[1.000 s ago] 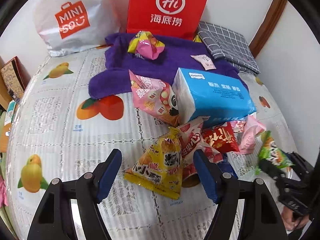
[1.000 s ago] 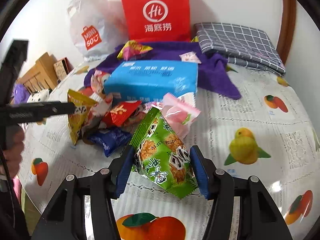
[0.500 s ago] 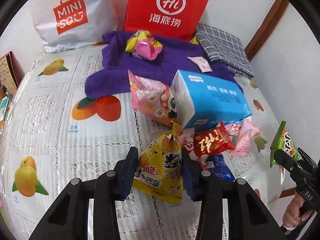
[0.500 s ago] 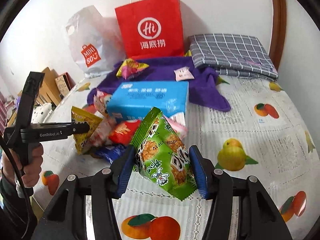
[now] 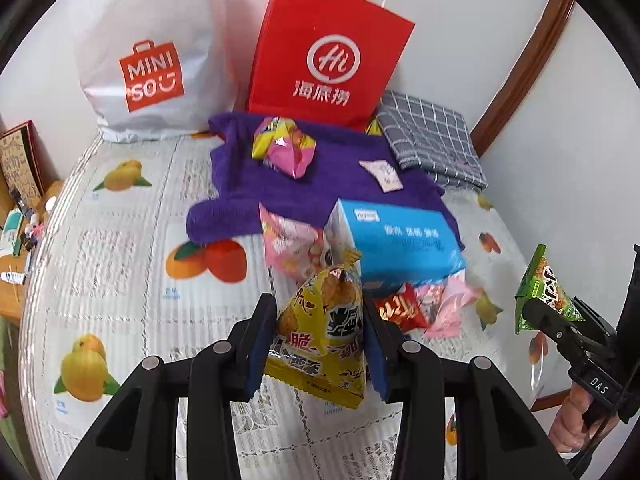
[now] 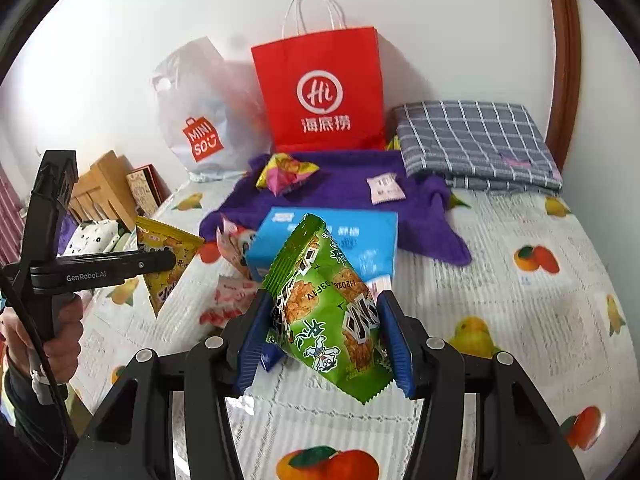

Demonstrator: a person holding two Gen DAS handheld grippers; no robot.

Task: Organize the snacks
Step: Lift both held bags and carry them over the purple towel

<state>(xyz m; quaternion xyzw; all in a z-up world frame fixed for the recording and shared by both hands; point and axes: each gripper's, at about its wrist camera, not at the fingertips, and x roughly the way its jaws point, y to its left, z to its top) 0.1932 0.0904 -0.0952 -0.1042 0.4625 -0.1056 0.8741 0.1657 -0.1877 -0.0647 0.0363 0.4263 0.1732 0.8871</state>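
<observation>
Snacks fill both tools: the left gripper has clamped onto one yellow triangular crisp packet, lifted clear of the fruit-print tablecloth; the right gripper grips one green triangular packet. One blue tissue pack sits beside several loose packets. Two shopping bags, one red paper and one white plastic, stand behind one purple towel.

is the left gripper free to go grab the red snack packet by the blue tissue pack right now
Probably not yet. The left gripper is already shut on the yellow snack bag, so its jaws are full. The red snack packet lies uncovered beside the blue tissue pack, so the path itself looks clear.
</observation>
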